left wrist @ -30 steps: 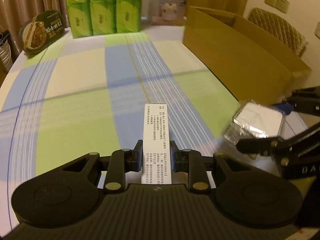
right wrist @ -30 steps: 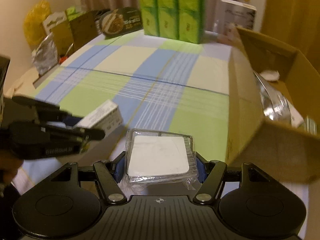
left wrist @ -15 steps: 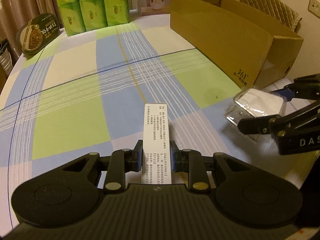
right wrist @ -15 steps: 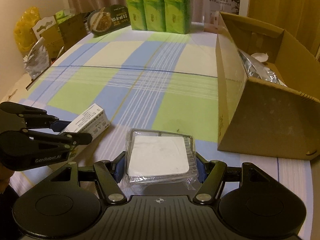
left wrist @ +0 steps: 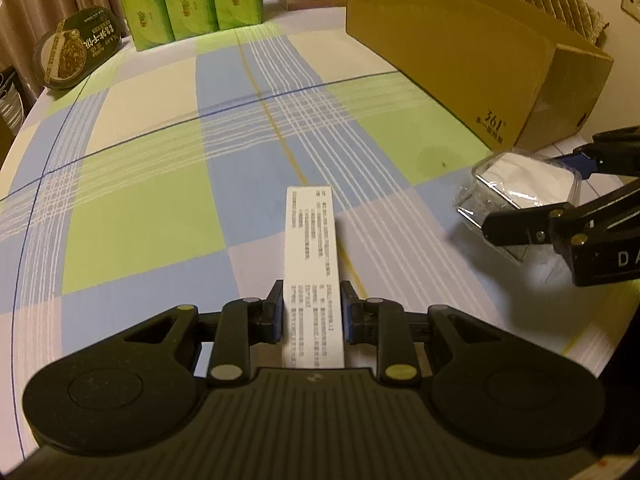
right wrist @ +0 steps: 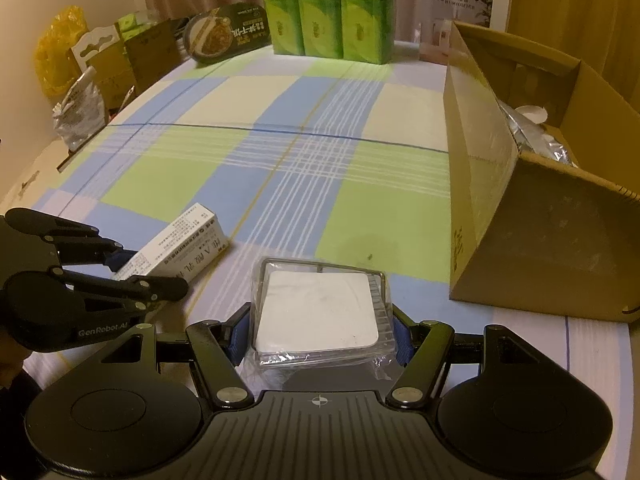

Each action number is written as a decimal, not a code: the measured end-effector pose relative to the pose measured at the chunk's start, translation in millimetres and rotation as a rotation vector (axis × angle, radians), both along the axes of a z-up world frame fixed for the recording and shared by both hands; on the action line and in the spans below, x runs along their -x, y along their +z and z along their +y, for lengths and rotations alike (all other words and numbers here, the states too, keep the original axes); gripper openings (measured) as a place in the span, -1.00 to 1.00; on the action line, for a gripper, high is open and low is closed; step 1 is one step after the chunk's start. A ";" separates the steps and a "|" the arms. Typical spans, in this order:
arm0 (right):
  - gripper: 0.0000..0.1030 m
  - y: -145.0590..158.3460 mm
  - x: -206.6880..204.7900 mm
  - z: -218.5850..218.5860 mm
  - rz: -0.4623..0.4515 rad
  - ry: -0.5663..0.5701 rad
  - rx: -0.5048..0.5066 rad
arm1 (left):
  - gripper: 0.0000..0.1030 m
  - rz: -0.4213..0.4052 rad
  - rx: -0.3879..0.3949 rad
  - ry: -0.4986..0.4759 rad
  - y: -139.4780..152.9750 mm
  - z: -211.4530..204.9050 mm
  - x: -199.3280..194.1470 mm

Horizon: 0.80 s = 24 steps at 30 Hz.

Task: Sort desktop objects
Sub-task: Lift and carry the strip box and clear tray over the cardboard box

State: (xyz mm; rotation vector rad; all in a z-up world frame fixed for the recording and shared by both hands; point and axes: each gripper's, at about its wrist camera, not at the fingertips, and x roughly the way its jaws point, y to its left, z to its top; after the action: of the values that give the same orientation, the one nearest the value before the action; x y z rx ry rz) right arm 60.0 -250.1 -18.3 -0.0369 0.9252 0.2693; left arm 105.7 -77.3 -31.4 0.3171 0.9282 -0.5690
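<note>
My left gripper (left wrist: 312,312) is shut on a long white printed carton (left wrist: 312,264), held just above the checked tablecloth; the carton also shows in the right wrist view (right wrist: 176,248). My right gripper (right wrist: 320,328) is shut on a clear plastic case with a white square inside (right wrist: 320,312), low over the table's near edge. The case shows in the left wrist view (left wrist: 520,188) at the right. An open cardboard box (right wrist: 520,184) stands to the right, with foil packets inside.
Green tissue packs (right wrist: 328,8) stand at the far edge, beside a white humidifier box (right wrist: 456,8) and a dark noodle bowl (right wrist: 224,32). Bags and cartons (right wrist: 100,64) crowd the far left. The cardboard box (left wrist: 460,44) lines the right side.
Both grippers have drawn back toward the near edge and lower, still holding the carton and the case. The cardboard box now lies farther ahead.
</note>
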 end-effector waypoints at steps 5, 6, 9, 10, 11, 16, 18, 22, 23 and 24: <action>0.24 1.2 1.0 1.6 -0.004 0.008 0.001 | -0.58 0.005 -0.002 -0.001 -0.1 -0.5 -0.9; 0.24 1.5 1.3 1.7 -0.006 0.009 0.001 | -0.58 0.005 -0.002 -0.002 0.1 -0.9 -0.8; 0.24 2.3 1.8 2.4 -0.011 0.008 0.001 | -0.58 0.011 0.001 -0.006 0.3 -1.4 -0.8; 0.24 2.6 2.1 2.3 -0.014 0.007 0.000 | -0.58 0.011 0.003 -0.009 0.4 -1.7 -0.3; 0.24 3.4 2.3 2.3 -0.019 0.005 -0.002 | -0.58 0.010 0.003 -0.010 0.8 -2.1 0.1; 0.24 7.1 4.2 1.8 -0.042 -0.004 -0.008 | -0.58 0.001 0.023 -0.001 6.5 -2.8 0.2; 0.24 8.1 5.2 1.0 -0.051 -0.008 -0.010 | -0.58 -0.002 0.028 0.002 8.9 -3.7 -0.2; 0.24 12.0 6.5 -0.3 -0.075 -0.016 -0.016 | -0.58 -0.007 0.036 0.001 12.4 -6.8 -0.2; 0.24 12.7 5.8 -0.9 -0.078 -0.017 -0.016 | -0.58 -0.009 0.039 0.001 13.2 -7.0 -0.3; 0.24 13.2 6.0 -1.2 -0.081 -0.019 -0.017 | -0.58 -0.011 0.041 0.002 14.1 -7.2 -0.3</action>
State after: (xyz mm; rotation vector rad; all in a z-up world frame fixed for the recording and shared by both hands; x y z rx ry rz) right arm 54.0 -251.3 -5.1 -0.0231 0.8423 0.2562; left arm 106.0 -84.5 -17.4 0.2821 0.9053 -0.5830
